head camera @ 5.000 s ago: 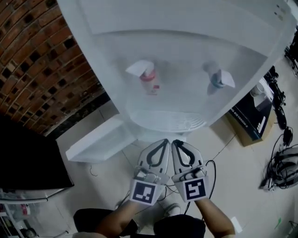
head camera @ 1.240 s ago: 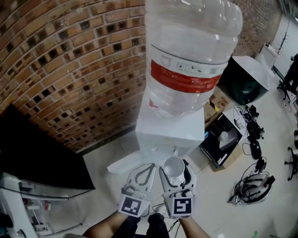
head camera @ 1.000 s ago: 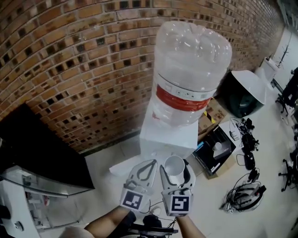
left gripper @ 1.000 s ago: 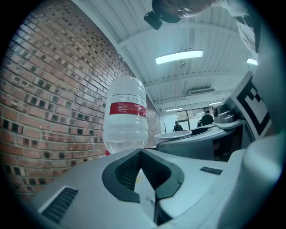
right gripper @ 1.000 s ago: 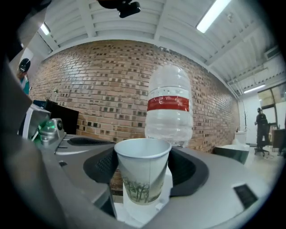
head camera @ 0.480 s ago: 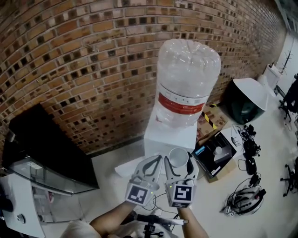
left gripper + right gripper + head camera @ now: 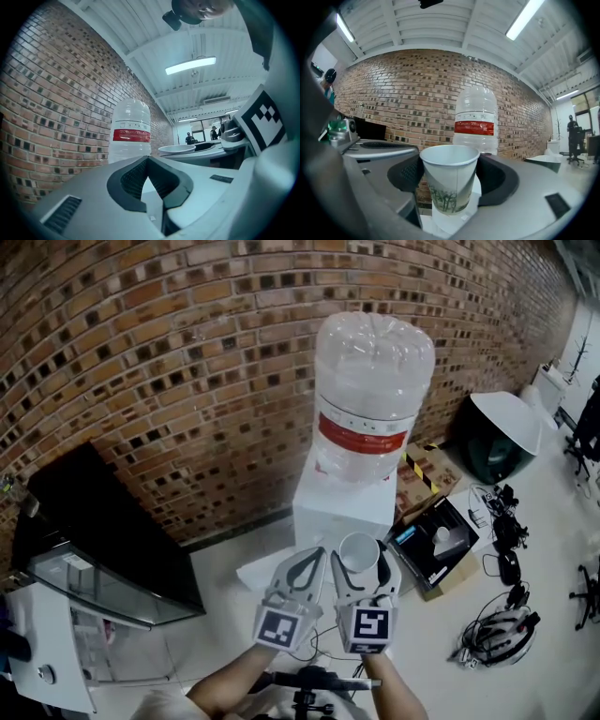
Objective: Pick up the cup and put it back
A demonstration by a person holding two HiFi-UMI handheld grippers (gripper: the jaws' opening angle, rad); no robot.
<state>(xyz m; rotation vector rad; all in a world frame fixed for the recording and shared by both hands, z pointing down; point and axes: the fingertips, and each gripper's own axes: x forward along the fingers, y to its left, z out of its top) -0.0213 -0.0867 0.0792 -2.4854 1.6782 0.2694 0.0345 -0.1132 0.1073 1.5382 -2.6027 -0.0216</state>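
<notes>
1 white paper cup (image 7: 450, 183) with green print, upright, pinched in right gripper (image 7: 361, 562). Left gripper (image 7: 313, 559) pressed together, empty. 1 clear plastic water bottle (image 7: 372, 395) beyond, far side.

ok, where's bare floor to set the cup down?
Bare floor: the strip between the black cabinet and the water dispenser, by the brick wall; also the patch between the open box and the cable pile. Crowded further right, round the softbox.
</notes>
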